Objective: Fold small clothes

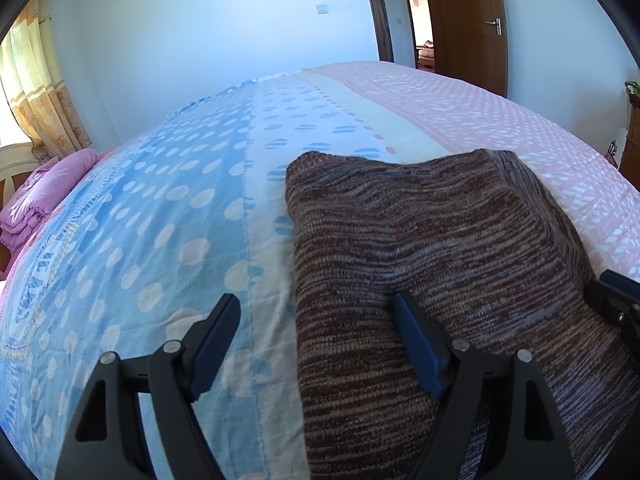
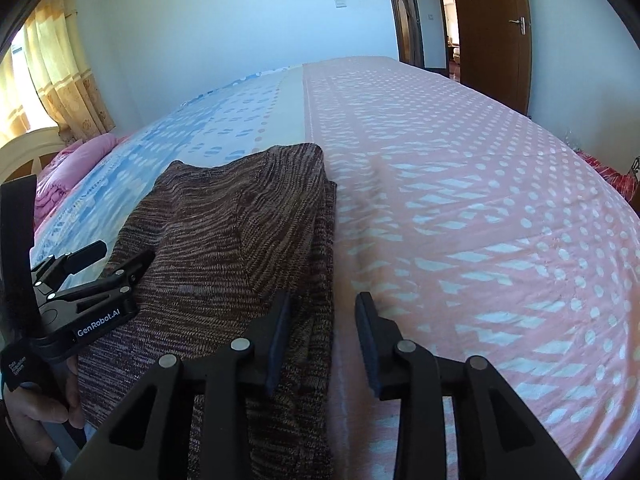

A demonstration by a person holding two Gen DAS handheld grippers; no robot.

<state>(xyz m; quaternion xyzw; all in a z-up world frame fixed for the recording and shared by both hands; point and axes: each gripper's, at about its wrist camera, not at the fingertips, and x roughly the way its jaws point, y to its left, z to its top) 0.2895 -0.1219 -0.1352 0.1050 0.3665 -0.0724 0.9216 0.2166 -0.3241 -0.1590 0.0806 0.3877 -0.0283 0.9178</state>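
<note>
A brown striped knit garment (image 1: 440, 248) lies folded in layers on the bed; it also shows in the right wrist view (image 2: 232, 240). My left gripper (image 1: 316, 340) is open over the garment's left edge, one finger above the sheet, the other above the knit. It also shows from the side in the right wrist view (image 2: 112, 258). My right gripper (image 2: 322, 340) is open and empty over the garment's right edge. Its tip shows at the right in the left wrist view (image 1: 616, 300).
The bed sheet is blue with pale dots on the left (image 1: 140, 240) and pink with white marks on the right (image 2: 480, 200). A folded pink quilt (image 1: 44, 196) lies at the far left. A brown door (image 1: 472, 20) stands open beyond the bed.
</note>
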